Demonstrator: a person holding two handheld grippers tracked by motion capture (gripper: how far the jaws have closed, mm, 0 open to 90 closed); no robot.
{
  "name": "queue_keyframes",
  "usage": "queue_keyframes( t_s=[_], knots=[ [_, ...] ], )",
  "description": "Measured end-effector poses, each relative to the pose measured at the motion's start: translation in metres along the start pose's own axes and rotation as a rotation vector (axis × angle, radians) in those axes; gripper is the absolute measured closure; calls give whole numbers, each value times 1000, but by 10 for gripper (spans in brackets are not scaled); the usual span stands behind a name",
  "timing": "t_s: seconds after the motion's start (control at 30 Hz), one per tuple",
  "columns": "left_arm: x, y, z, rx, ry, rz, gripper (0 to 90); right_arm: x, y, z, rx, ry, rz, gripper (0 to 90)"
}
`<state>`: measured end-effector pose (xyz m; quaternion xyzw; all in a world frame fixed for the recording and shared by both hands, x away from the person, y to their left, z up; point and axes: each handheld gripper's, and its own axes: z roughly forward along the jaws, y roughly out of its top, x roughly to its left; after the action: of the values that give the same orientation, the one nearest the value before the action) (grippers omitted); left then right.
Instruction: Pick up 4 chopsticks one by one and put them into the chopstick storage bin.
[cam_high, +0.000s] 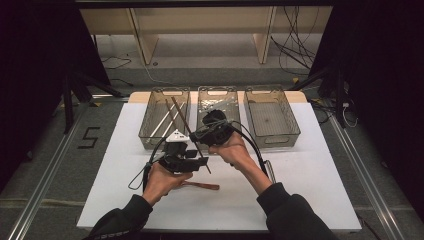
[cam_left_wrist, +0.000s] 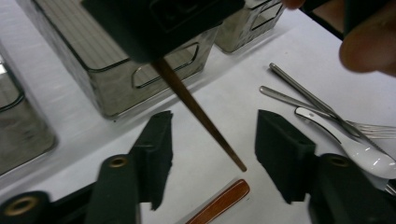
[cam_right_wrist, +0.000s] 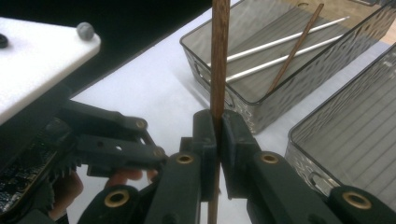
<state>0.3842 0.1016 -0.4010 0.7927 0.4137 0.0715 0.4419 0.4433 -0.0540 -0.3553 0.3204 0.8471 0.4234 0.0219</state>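
The right gripper (cam_right_wrist: 218, 140) clamped one slim, dark wooden chopstick (cam_right_wrist: 219, 56) in its black jaws. The left gripper (cam_left_wrist: 212, 140) stood half-open around the chopstick's tapered tip, not touching. Beyond stood three ribbed translucent bins (cam_high: 165, 117); one held two steel and one wooden chopstick.

You've got three bins in a row at the back of the counter (cam_high: 310, 200): left bin (cam_high: 150, 131) with chopsticks (cam_high: 170, 116) in it, middle bin (cam_high: 220, 97), right bin (cam_high: 272, 116). Your left tool (cam_high: 196, 161) sits before the left bin, right tool (cam_high: 200, 134) before the middle bin, pinching a chopstick (cam_high: 192, 135). A wooden spoon (cam_high: 202, 185) lies on the counter nearest you, by your left hand (cam_high: 162, 181).
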Motion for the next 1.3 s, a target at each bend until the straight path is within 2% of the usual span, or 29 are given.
queue_keyframes(
  t_s=[0.2, 0.37, 0.47, 0.57, 0.67, 0.8, 0.9, 1.0, 1.13, 1.23, 1.3],
  knots=[
    [1, 0, 3, 1, -5, -2, 635, -3, -5, -1, 1, 3, 15, 857],
    [5, 0, 4, -6, -18, -27, 732, -5, -7, -2, -5, 5, 21, 857],
    [9, 0, 3, -5, -35, -55, 756, -5, -8, -3, -15, 6, 27, 857],
    [15, -1, 3, -8, -53, -105, 797, -5, -9, -5, -24, 8, 30, 856],
    [24, -2, 2, -5, -75, -172, 841, -6, -9, -7, -32, 11, 28, 856],
    [25, 1, -1, 7, -79, -172, 850, -4, -9, -8, -48, 13, 31, 851],
    [27, 3, -4, 15, -79, -150, 851, -4, -9, -10, -60, 23, 34, 834],
    [30, 4, -6, 22, -80, -138, 852, -6, -9, -16, -80, 47, 35, 752],
    [38, 7, -10, 28, -81, -140, 852, -9, -11, -29, -81, 49, 37, 667],
    [46, 11, -16, 34, -74, -142, 852, -14, -15, -41, -79, 18, 32, 572],
    [52, 16, -22, 39, -66, -137, 851, -17, -19, -48, -54, -14, 25, 522]
  ],
)
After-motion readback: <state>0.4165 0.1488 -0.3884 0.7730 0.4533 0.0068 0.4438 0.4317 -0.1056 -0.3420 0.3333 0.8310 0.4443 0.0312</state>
